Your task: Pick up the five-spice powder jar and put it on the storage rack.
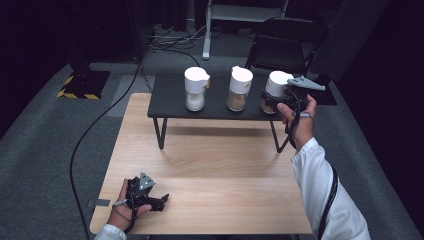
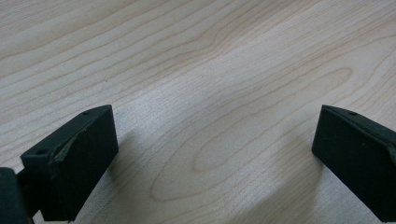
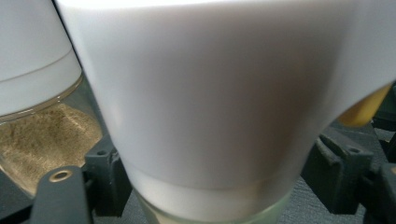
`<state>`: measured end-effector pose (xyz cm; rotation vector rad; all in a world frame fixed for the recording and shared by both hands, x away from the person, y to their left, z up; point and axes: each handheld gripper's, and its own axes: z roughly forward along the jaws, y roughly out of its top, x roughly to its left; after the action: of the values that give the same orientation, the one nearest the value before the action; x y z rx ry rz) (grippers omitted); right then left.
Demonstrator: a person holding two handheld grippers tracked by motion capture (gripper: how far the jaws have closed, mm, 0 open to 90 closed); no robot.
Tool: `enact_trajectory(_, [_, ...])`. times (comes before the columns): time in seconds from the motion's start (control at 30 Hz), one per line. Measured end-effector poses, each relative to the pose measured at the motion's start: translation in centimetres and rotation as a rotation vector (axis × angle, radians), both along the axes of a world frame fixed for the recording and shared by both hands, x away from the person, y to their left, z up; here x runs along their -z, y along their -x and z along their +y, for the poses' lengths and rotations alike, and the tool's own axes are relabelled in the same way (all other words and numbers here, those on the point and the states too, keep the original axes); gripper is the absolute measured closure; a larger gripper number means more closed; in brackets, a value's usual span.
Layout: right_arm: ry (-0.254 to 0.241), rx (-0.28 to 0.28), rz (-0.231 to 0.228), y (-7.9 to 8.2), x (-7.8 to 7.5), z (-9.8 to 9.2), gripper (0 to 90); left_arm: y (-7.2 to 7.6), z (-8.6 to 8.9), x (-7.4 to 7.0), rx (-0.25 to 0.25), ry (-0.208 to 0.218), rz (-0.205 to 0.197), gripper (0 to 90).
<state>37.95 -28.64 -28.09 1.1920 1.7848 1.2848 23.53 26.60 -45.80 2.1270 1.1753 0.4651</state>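
Three white-lidded glass jars stand in a row on a low black table (image 1: 170, 100) at the far end of the wooden table (image 1: 210, 165): a left jar (image 1: 195, 89) with white contents, a middle jar (image 1: 240, 89) with brown powder, and a right jar (image 1: 276, 82). My right gripper (image 1: 274, 102) reaches in around the right jar. In the right gripper view its white lid (image 3: 210, 93) sits between the jaws of the right gripper (image 3: 219, 179), with a thin gap at the right pad; the jaws stand open. My left gripper (image 1: 162, 200) rests on the wood near the front edge, and the left gripper (image 2: 215, 158) is open with nothing in it.
The middle jar (image 3: 42, 135) stands close beside the right one. A black folding chair (image 1: 285, 45) is behind the low table. A black cable (image 1: 100, 120) runs over the grey floor on the left, past a yellow-and-black striped base (image 1: 82, 85).
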Motion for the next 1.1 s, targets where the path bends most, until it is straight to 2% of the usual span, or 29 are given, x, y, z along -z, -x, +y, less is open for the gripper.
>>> enact_trajectory(0.1, [0.001,-0.001,-0.01,0.0,0.2,0.0,19.4,0.0,0.0,0.0,0.0,0.0,0.0,0.2])
enact_trajectory(0.27, [-0.006,0.011,-0.011,0.0,0.4,0.0,11.2,0.0,0.0,0.0,0.0,0.0,0.0,0.2])
enact_trajectory(0.5, [-0.01,0.004,-0.014,-0.1,0.7,-0.5,4.8,0.0,0.0,0.0,0.0,0.0,0.0,0.2])
enact_trajectory(0.63, [-0.02,-0.008,-0.021,0.0,0.7,-0.8,3.0,0.0,0.0,0.0,0.0,0.0,0.0,0.3])
enact_trajectory(0.73, [-0.025,-0.045,-0.038,0.2,0.9,-1.3,1.0,0.0,0.0,0.0,0.0,0.0,0.0,0.2])
enact_trajectory(0.93, [0.011,-0.055,-0.058,0.8,0.5,-1.2,0.7,0.0,0.0,0.0,0.0,0.0,0.0,0.2])
enact_trajectory(1.03, [0.045,-0.055,-0.084,1.4,0.2,-1.1,0.4,0.0,0.0,0.0,0.0,0.0,0.0,0.2])
enact_trajectory(1.1, [0.052,-0.047,-0.081,1.6,-0.1,-1.0,0.4,0.0,0.0,0.0,0.0,0.0,0.0,0.2])
